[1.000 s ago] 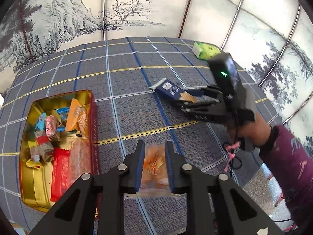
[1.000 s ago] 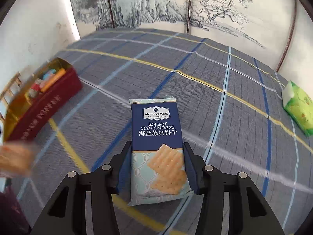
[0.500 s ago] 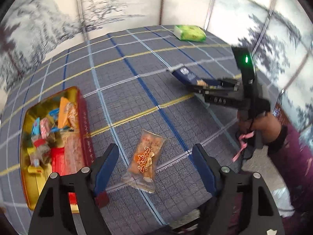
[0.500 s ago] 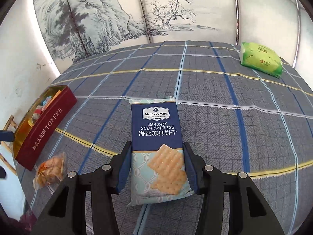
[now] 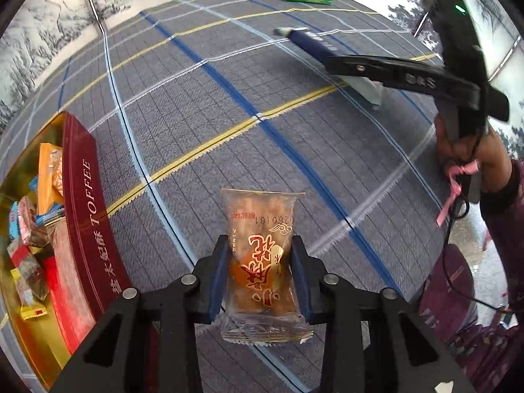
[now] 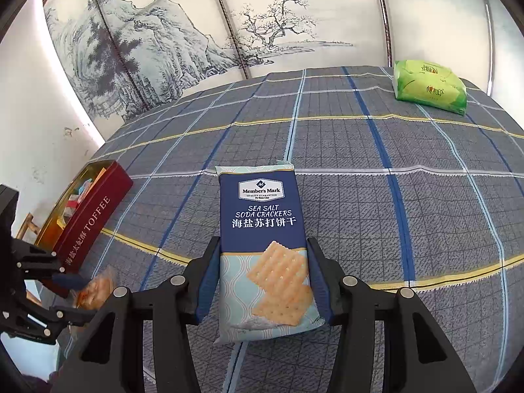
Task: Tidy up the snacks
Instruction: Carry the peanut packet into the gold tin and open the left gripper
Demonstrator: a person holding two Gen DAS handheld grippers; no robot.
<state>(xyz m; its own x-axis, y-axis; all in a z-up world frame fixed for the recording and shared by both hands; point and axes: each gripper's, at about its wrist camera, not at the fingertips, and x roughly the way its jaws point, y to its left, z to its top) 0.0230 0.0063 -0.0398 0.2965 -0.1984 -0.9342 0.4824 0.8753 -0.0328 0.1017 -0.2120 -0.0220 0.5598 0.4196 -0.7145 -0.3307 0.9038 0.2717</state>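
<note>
Your toffee tin (image 5: 80,196) runs off the left edge, its small wrappers unreadable, and the cracker pack (image 5: 314,41) is half hidden behind your right gripper (image 5: 366,72).

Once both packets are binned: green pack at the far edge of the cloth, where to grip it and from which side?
Take the green pack across its short width at mid-length, coming down from above. It lies flat on the plaid cloth, soft and pillow-shaped, its long sides free. Nothing stands near it, so either side looks reachable; the right gripper seems nearer, but it is shut on the cracker packet.
</note>
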